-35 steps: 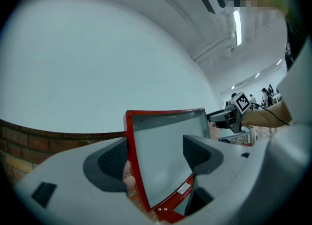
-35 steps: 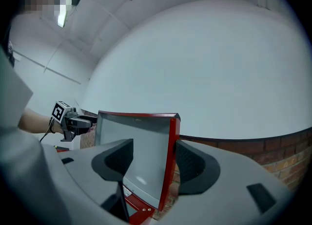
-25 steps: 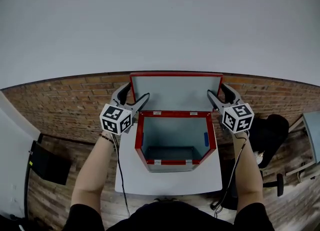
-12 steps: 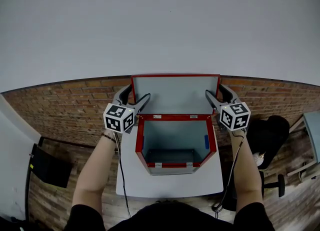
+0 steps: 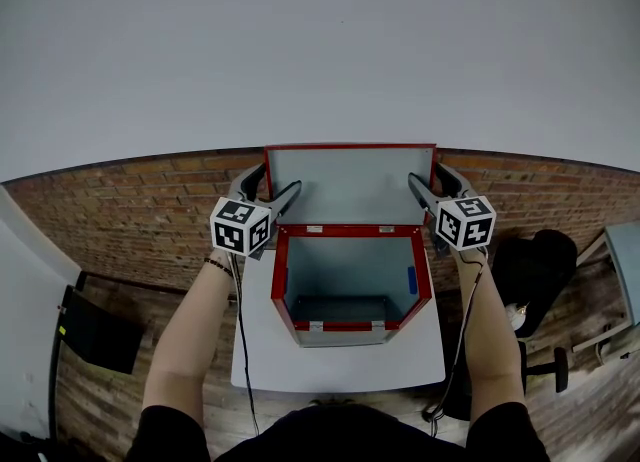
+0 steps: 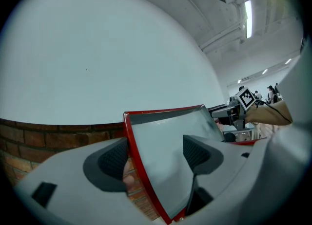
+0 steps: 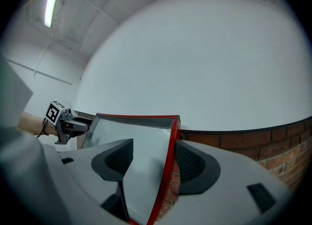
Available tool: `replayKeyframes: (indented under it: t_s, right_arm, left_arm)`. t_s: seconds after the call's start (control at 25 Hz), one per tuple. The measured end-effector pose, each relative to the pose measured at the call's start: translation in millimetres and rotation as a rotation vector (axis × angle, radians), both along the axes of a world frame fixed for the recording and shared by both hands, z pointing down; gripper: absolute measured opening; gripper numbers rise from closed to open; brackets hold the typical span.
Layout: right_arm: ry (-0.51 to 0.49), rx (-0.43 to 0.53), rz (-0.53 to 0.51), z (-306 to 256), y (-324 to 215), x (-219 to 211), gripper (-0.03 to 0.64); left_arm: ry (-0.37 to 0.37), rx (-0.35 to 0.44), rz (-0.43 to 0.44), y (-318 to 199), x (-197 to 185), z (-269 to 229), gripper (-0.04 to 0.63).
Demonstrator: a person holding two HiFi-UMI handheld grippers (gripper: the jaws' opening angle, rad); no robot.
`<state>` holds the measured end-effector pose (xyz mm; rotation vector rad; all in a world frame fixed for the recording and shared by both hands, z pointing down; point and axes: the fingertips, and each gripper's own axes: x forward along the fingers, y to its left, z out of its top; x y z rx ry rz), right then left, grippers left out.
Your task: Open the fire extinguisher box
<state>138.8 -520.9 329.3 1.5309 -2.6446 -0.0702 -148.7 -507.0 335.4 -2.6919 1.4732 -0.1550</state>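
The box is found opened, lid raised upright; lid edges are straddled by left tool and right tool, jaws apart.

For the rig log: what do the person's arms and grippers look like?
The left gripper and right gripper are light grey with dark ribbed pads. Each carries a white cube with black square markers and trails a black cable. The person wears short dark sleeves and a bracelet on the left wrist.

Open red box on small white table
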Motion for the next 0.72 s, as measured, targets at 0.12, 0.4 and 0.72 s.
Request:
replayKeyframes:
  t_s: [0.12,0.4,0.72]
  right_arm:
    - [0.005,0.015,0.01,-2.1,4.7,3.5,0.285]
    - [-0.055,0.056,0.013,-23.1,50.7,19.3,0.284]
    - [-0.132,0.116,-0.062,-49.4,134.6,-5.1,0.053]
  left_arm:
    - [-0.008,0.008,-0.03,2.9,-3.4,-2.6,0.403]
    - [0.048,0.078,-0.097,41.5,-27.3,-28.6,0.397]
    - [0.131,0.183,-0.086,123.3,-16.8,-52.6,0.159]
